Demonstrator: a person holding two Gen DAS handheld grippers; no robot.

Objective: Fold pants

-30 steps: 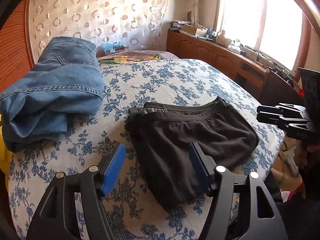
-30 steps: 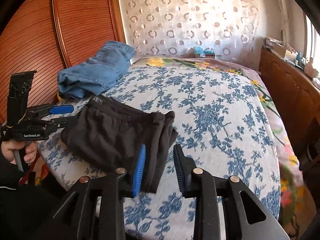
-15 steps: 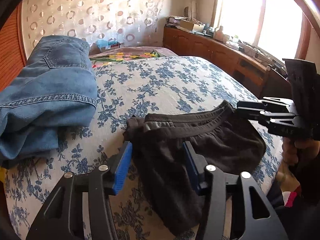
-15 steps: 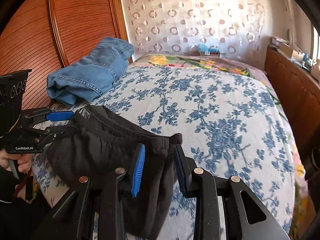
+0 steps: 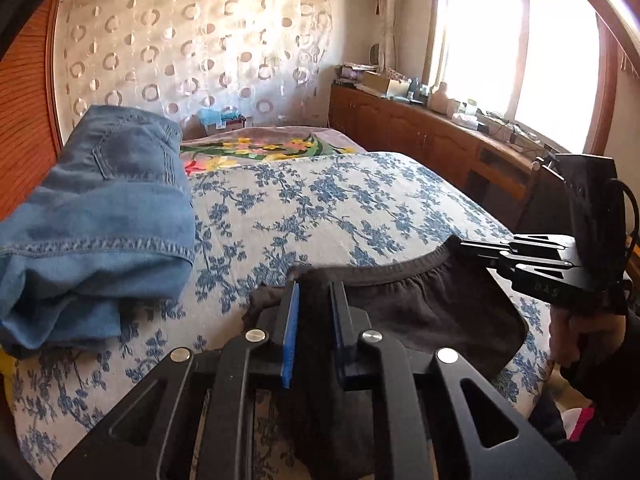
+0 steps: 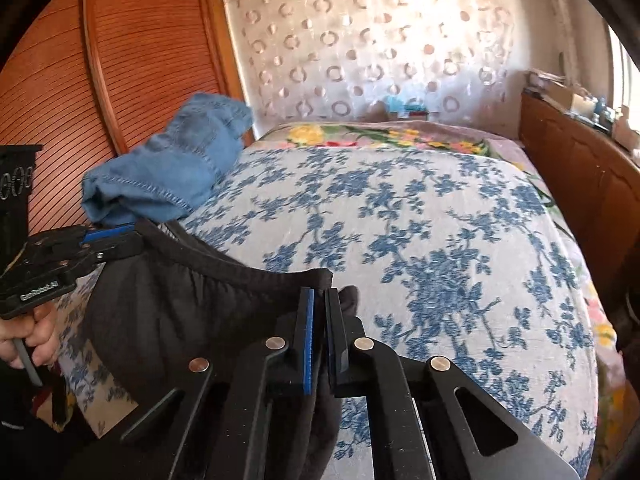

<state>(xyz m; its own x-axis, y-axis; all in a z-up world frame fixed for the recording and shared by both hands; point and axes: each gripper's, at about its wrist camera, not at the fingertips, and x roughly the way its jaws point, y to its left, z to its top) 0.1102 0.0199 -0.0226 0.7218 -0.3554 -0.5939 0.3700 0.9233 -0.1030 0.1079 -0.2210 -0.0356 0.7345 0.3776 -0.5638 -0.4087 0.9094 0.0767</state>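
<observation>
The black pants lie at the near edge of the bed, their elastic waistband stretched between both grippers. In the left wrist view my left gripper has its jaws closing, and the blue pads press on a bunch of the black fabric at the waistband's left end. The right gripper pinches the other end at the right, held by a hand. In the right wrist view my right gripper is shut on the waistband corner of the black pants. The left gripper grips the far left end.
Folded blue jeans sit on the bed's left side, against a wooden slatted panel. A wooden cabinet with clutter runs along the right under the window. A flowered blanket lies at the bed's far end.
Both grippers have closed onto the ends of the pants' waistband. The waistband, flat on the bed before, now hangs stretched between them and is raised a little.
</observation>
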